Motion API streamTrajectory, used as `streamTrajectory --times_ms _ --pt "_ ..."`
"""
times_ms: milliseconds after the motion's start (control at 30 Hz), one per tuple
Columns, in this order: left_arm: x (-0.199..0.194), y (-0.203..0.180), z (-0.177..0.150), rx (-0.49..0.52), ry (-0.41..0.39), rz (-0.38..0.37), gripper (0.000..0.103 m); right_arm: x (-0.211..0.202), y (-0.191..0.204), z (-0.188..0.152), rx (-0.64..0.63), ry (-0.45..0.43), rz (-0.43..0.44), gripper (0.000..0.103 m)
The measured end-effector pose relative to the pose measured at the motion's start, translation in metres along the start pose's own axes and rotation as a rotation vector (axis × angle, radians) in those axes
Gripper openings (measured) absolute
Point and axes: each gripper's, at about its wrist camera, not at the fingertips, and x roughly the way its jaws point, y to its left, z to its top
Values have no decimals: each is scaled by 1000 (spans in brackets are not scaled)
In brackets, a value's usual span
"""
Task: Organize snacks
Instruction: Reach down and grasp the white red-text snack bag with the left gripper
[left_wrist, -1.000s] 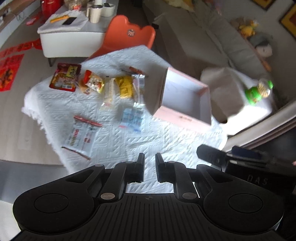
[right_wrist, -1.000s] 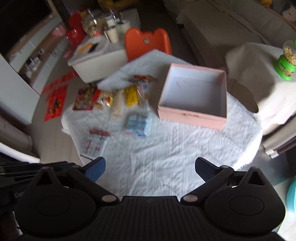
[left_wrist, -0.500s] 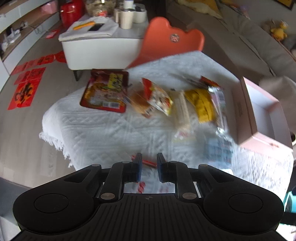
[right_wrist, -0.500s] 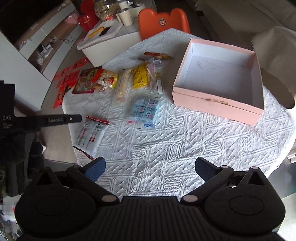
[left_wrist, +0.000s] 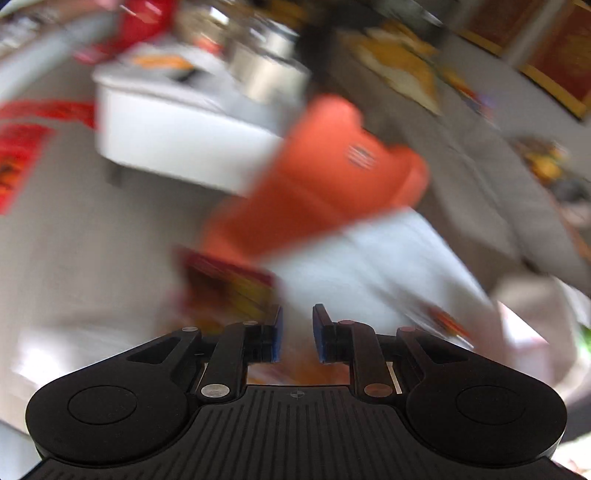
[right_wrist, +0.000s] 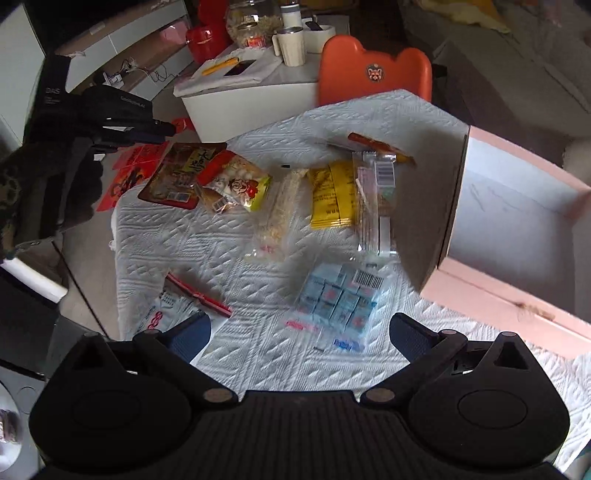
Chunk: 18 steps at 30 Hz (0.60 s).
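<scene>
Right wrist view: the right gripper (right_wrist: 299, 328) hangs over the cloth (right_wrist: 258, 365) with its jaws spread wide and nothing in them. The blue bag (right_wrist: 340, 299) lies just ahead of the tips. That looks like the natural first pick. The pink box (right_wrist: 517, 314) stands open and empty, close to the bag's right.

To do it well, the gripper should come down over the bag's middle and pinch the film, not the cloth under it. Then it should lift clear of the box's near wall before letting go.

Over on the left wrist view everything is smeared. The left gripper (left_wrist: 295, 332) shows a narrow gap, its jaws having just been opening, with nothing between them. A red pack (left_wrist: 225, 284) sits just beyond its tips, and that is probably its target.

Other snacks wait in a row: a yellow pack (right_wrist: 330, 195), a clear pack (right_wrist: 376, 203) and a zip bag (right_wrist: 173, 314) near the cloth's edge. The clear pack lies close to the box wall, so a grab there would be tight. An orange chair (right_wrist: 373, 70) stands behind, out of the way.
</scene>
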Motion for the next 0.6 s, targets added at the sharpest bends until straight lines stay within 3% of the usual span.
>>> streamTrajectory --times_ms 33,100,200,233,333,467,533,600 --pt "7 -10 -4 20 29 -31 20 7 -1 1 7 7 -5 103" --pt "19 -30 -6 81 64 -20 21 20 -6 -1 45 34 -1 103" --pt "39 -57 -13 218 80 99 21 34 -11 -8 92 75 -8 103" --pt "42 -60 -17 237 92 106 21 37 -11 -11 99 85 -9 103" --pt "35 -67 -36 276 143 21 21 41 -11 -21 105 106 -13 103" --pt "25 -68 -78 260 353 -143 21 42 -18 -33 134 144 -27 103" --pt "10 -67 -95 243 365 -143 21 43 -24 -40 164 171 -27 103" --pt "-11 -63 -103 210 315 -108 21 40 -25 -47 152 146 -26 103"
